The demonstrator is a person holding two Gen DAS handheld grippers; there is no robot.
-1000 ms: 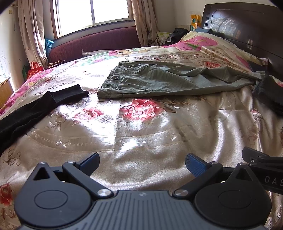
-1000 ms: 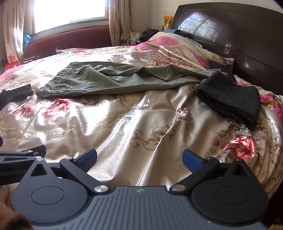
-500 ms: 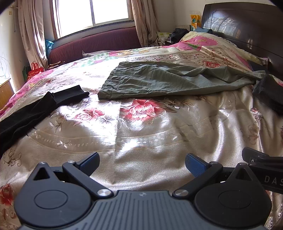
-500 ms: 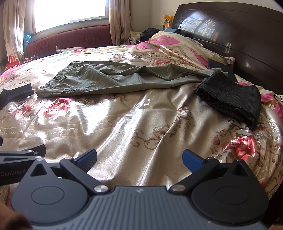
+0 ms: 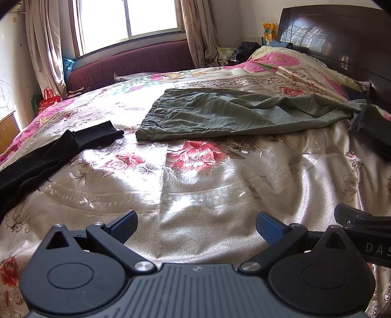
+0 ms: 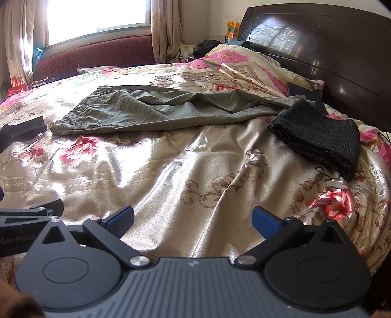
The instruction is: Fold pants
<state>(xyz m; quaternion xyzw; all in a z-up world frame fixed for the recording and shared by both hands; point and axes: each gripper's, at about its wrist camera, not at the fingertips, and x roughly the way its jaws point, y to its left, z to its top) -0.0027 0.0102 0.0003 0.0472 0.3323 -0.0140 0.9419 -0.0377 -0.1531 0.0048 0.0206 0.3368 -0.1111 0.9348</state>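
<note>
Bedroom scene: a floral satin bedspread (image 5: pixel 195 186) covered the bed, with a dark wooden headboard (image 6: pixel 330 49) at the right and a sunlit window (image 5: pixel 127 22) behind a maroon padded bench (image 5: pixel 132 61) at the far side.

Olive-green pants (image 5: pixel 220 115) lay spread flat on the bedspread, roughly mid-bed, waistband end toward the window side and legs running toward the headboard. The fabric was wrinkled, with one layer partly overlapping the other. In the right wrist view the same pants (image 6: pixel 156 110) lay well beyond the gripper, untouched.

A folded dark grey garment (image 6: pixel 317 137) rested on the bedspread near the headboard, just beside the leg end of the pants; whether they touched could not be told. A black garment (image 5: pixel 48 156) lay on the side of the pants away from the headboard, apart from the waistband.

Left gripper (image 5: pixel 195 227): jaws wide apart, blue-padded fingertips (image 5: pixel 271 230) holding nothing, hovering above bare bedspread, well short of the pants.

Right gripper (image 6: pixel 193 220): jaws likewise wide apart, empty, above bare bedspread, well apart from the pants. The two grippers sat side by side, each visible at the edge of the other's view.
</note>
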